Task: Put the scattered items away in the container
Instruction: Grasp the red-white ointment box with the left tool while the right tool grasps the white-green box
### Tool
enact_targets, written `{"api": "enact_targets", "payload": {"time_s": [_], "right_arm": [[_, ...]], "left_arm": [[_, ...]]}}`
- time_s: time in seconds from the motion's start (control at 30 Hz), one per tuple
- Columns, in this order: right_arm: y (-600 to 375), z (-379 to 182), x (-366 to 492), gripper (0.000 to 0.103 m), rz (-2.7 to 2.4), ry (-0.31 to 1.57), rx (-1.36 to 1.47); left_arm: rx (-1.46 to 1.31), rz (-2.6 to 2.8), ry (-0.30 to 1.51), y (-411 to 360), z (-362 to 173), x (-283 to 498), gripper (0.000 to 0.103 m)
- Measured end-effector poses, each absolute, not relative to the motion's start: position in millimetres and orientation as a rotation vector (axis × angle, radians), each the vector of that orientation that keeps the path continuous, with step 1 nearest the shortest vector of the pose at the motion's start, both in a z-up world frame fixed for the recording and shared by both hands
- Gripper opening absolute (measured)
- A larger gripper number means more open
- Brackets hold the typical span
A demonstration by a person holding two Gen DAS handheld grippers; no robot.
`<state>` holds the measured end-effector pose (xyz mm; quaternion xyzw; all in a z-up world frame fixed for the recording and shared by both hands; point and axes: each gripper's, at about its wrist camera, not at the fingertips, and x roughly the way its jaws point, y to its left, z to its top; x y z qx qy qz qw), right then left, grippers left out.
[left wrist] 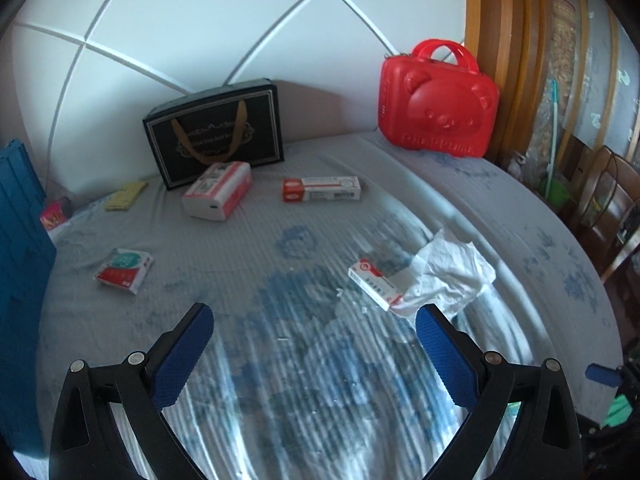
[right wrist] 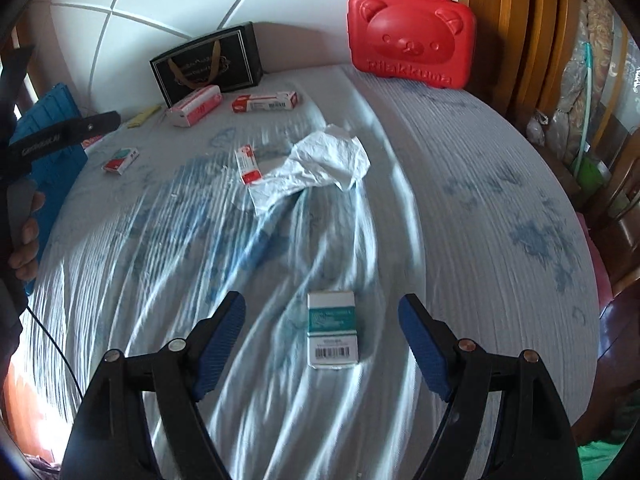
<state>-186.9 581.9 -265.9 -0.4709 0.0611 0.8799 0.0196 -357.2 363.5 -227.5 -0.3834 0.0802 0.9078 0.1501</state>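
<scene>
Several small boxes lie scattered on a bed with a grey-blue sheet (left wrist: 320, 360). My left gripper (left wrist: 314, 320) is open and empty above the sheet; a small red-and-white box (left wrist: 376, 284) and a crumpled white tissue (left wrist: 448, 272) lie just ahead to its right. My right gripper (right wrist: 322, 312) is open, and a white-and-teal box (right wrist: 332, 330) lies flat on the sheet between its fingers, untouched. Farther off are a long red-and-white box (left wrist: 322, 189), a pink-and-white pack (left wrist: 218, 196), a red-and-teal pack (left wrist: 125, 270) and a yellow pad (left wrist: 126, 196). A blue crate (left wrist: 20, 260) stands at the left edge.
A black gift bag (left wrist: 216, 132) stands against the white headboard. A red bear-face case (left wrist: 438, 104) stands at the back right. Wooden furniture (left wrist: 512, 60) and a chair (left wrist: 612, 196) are past the bed's right edge. In the right wrist view the other hand holds the left tool (right wrist: 24, 152).
</scene>
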Motion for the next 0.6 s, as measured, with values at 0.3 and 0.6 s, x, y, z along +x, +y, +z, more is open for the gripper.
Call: {"api": "enact_targets", "payload": {"time_s": [0.3,0.6], "right_arm": [[579.8,-301.2,-194.2,0.078,2.771,0.222,-1.532],[590.5,-332.1,-203.6,0.055,2.769,0.268,-1.629]], "left_arm": [[-1.203,2.570,0.297,403.8,-261.7,-399.5,0.103],[-1.360,2.520,0.283,444.3,-308.9,-455.8,0.102]]}}
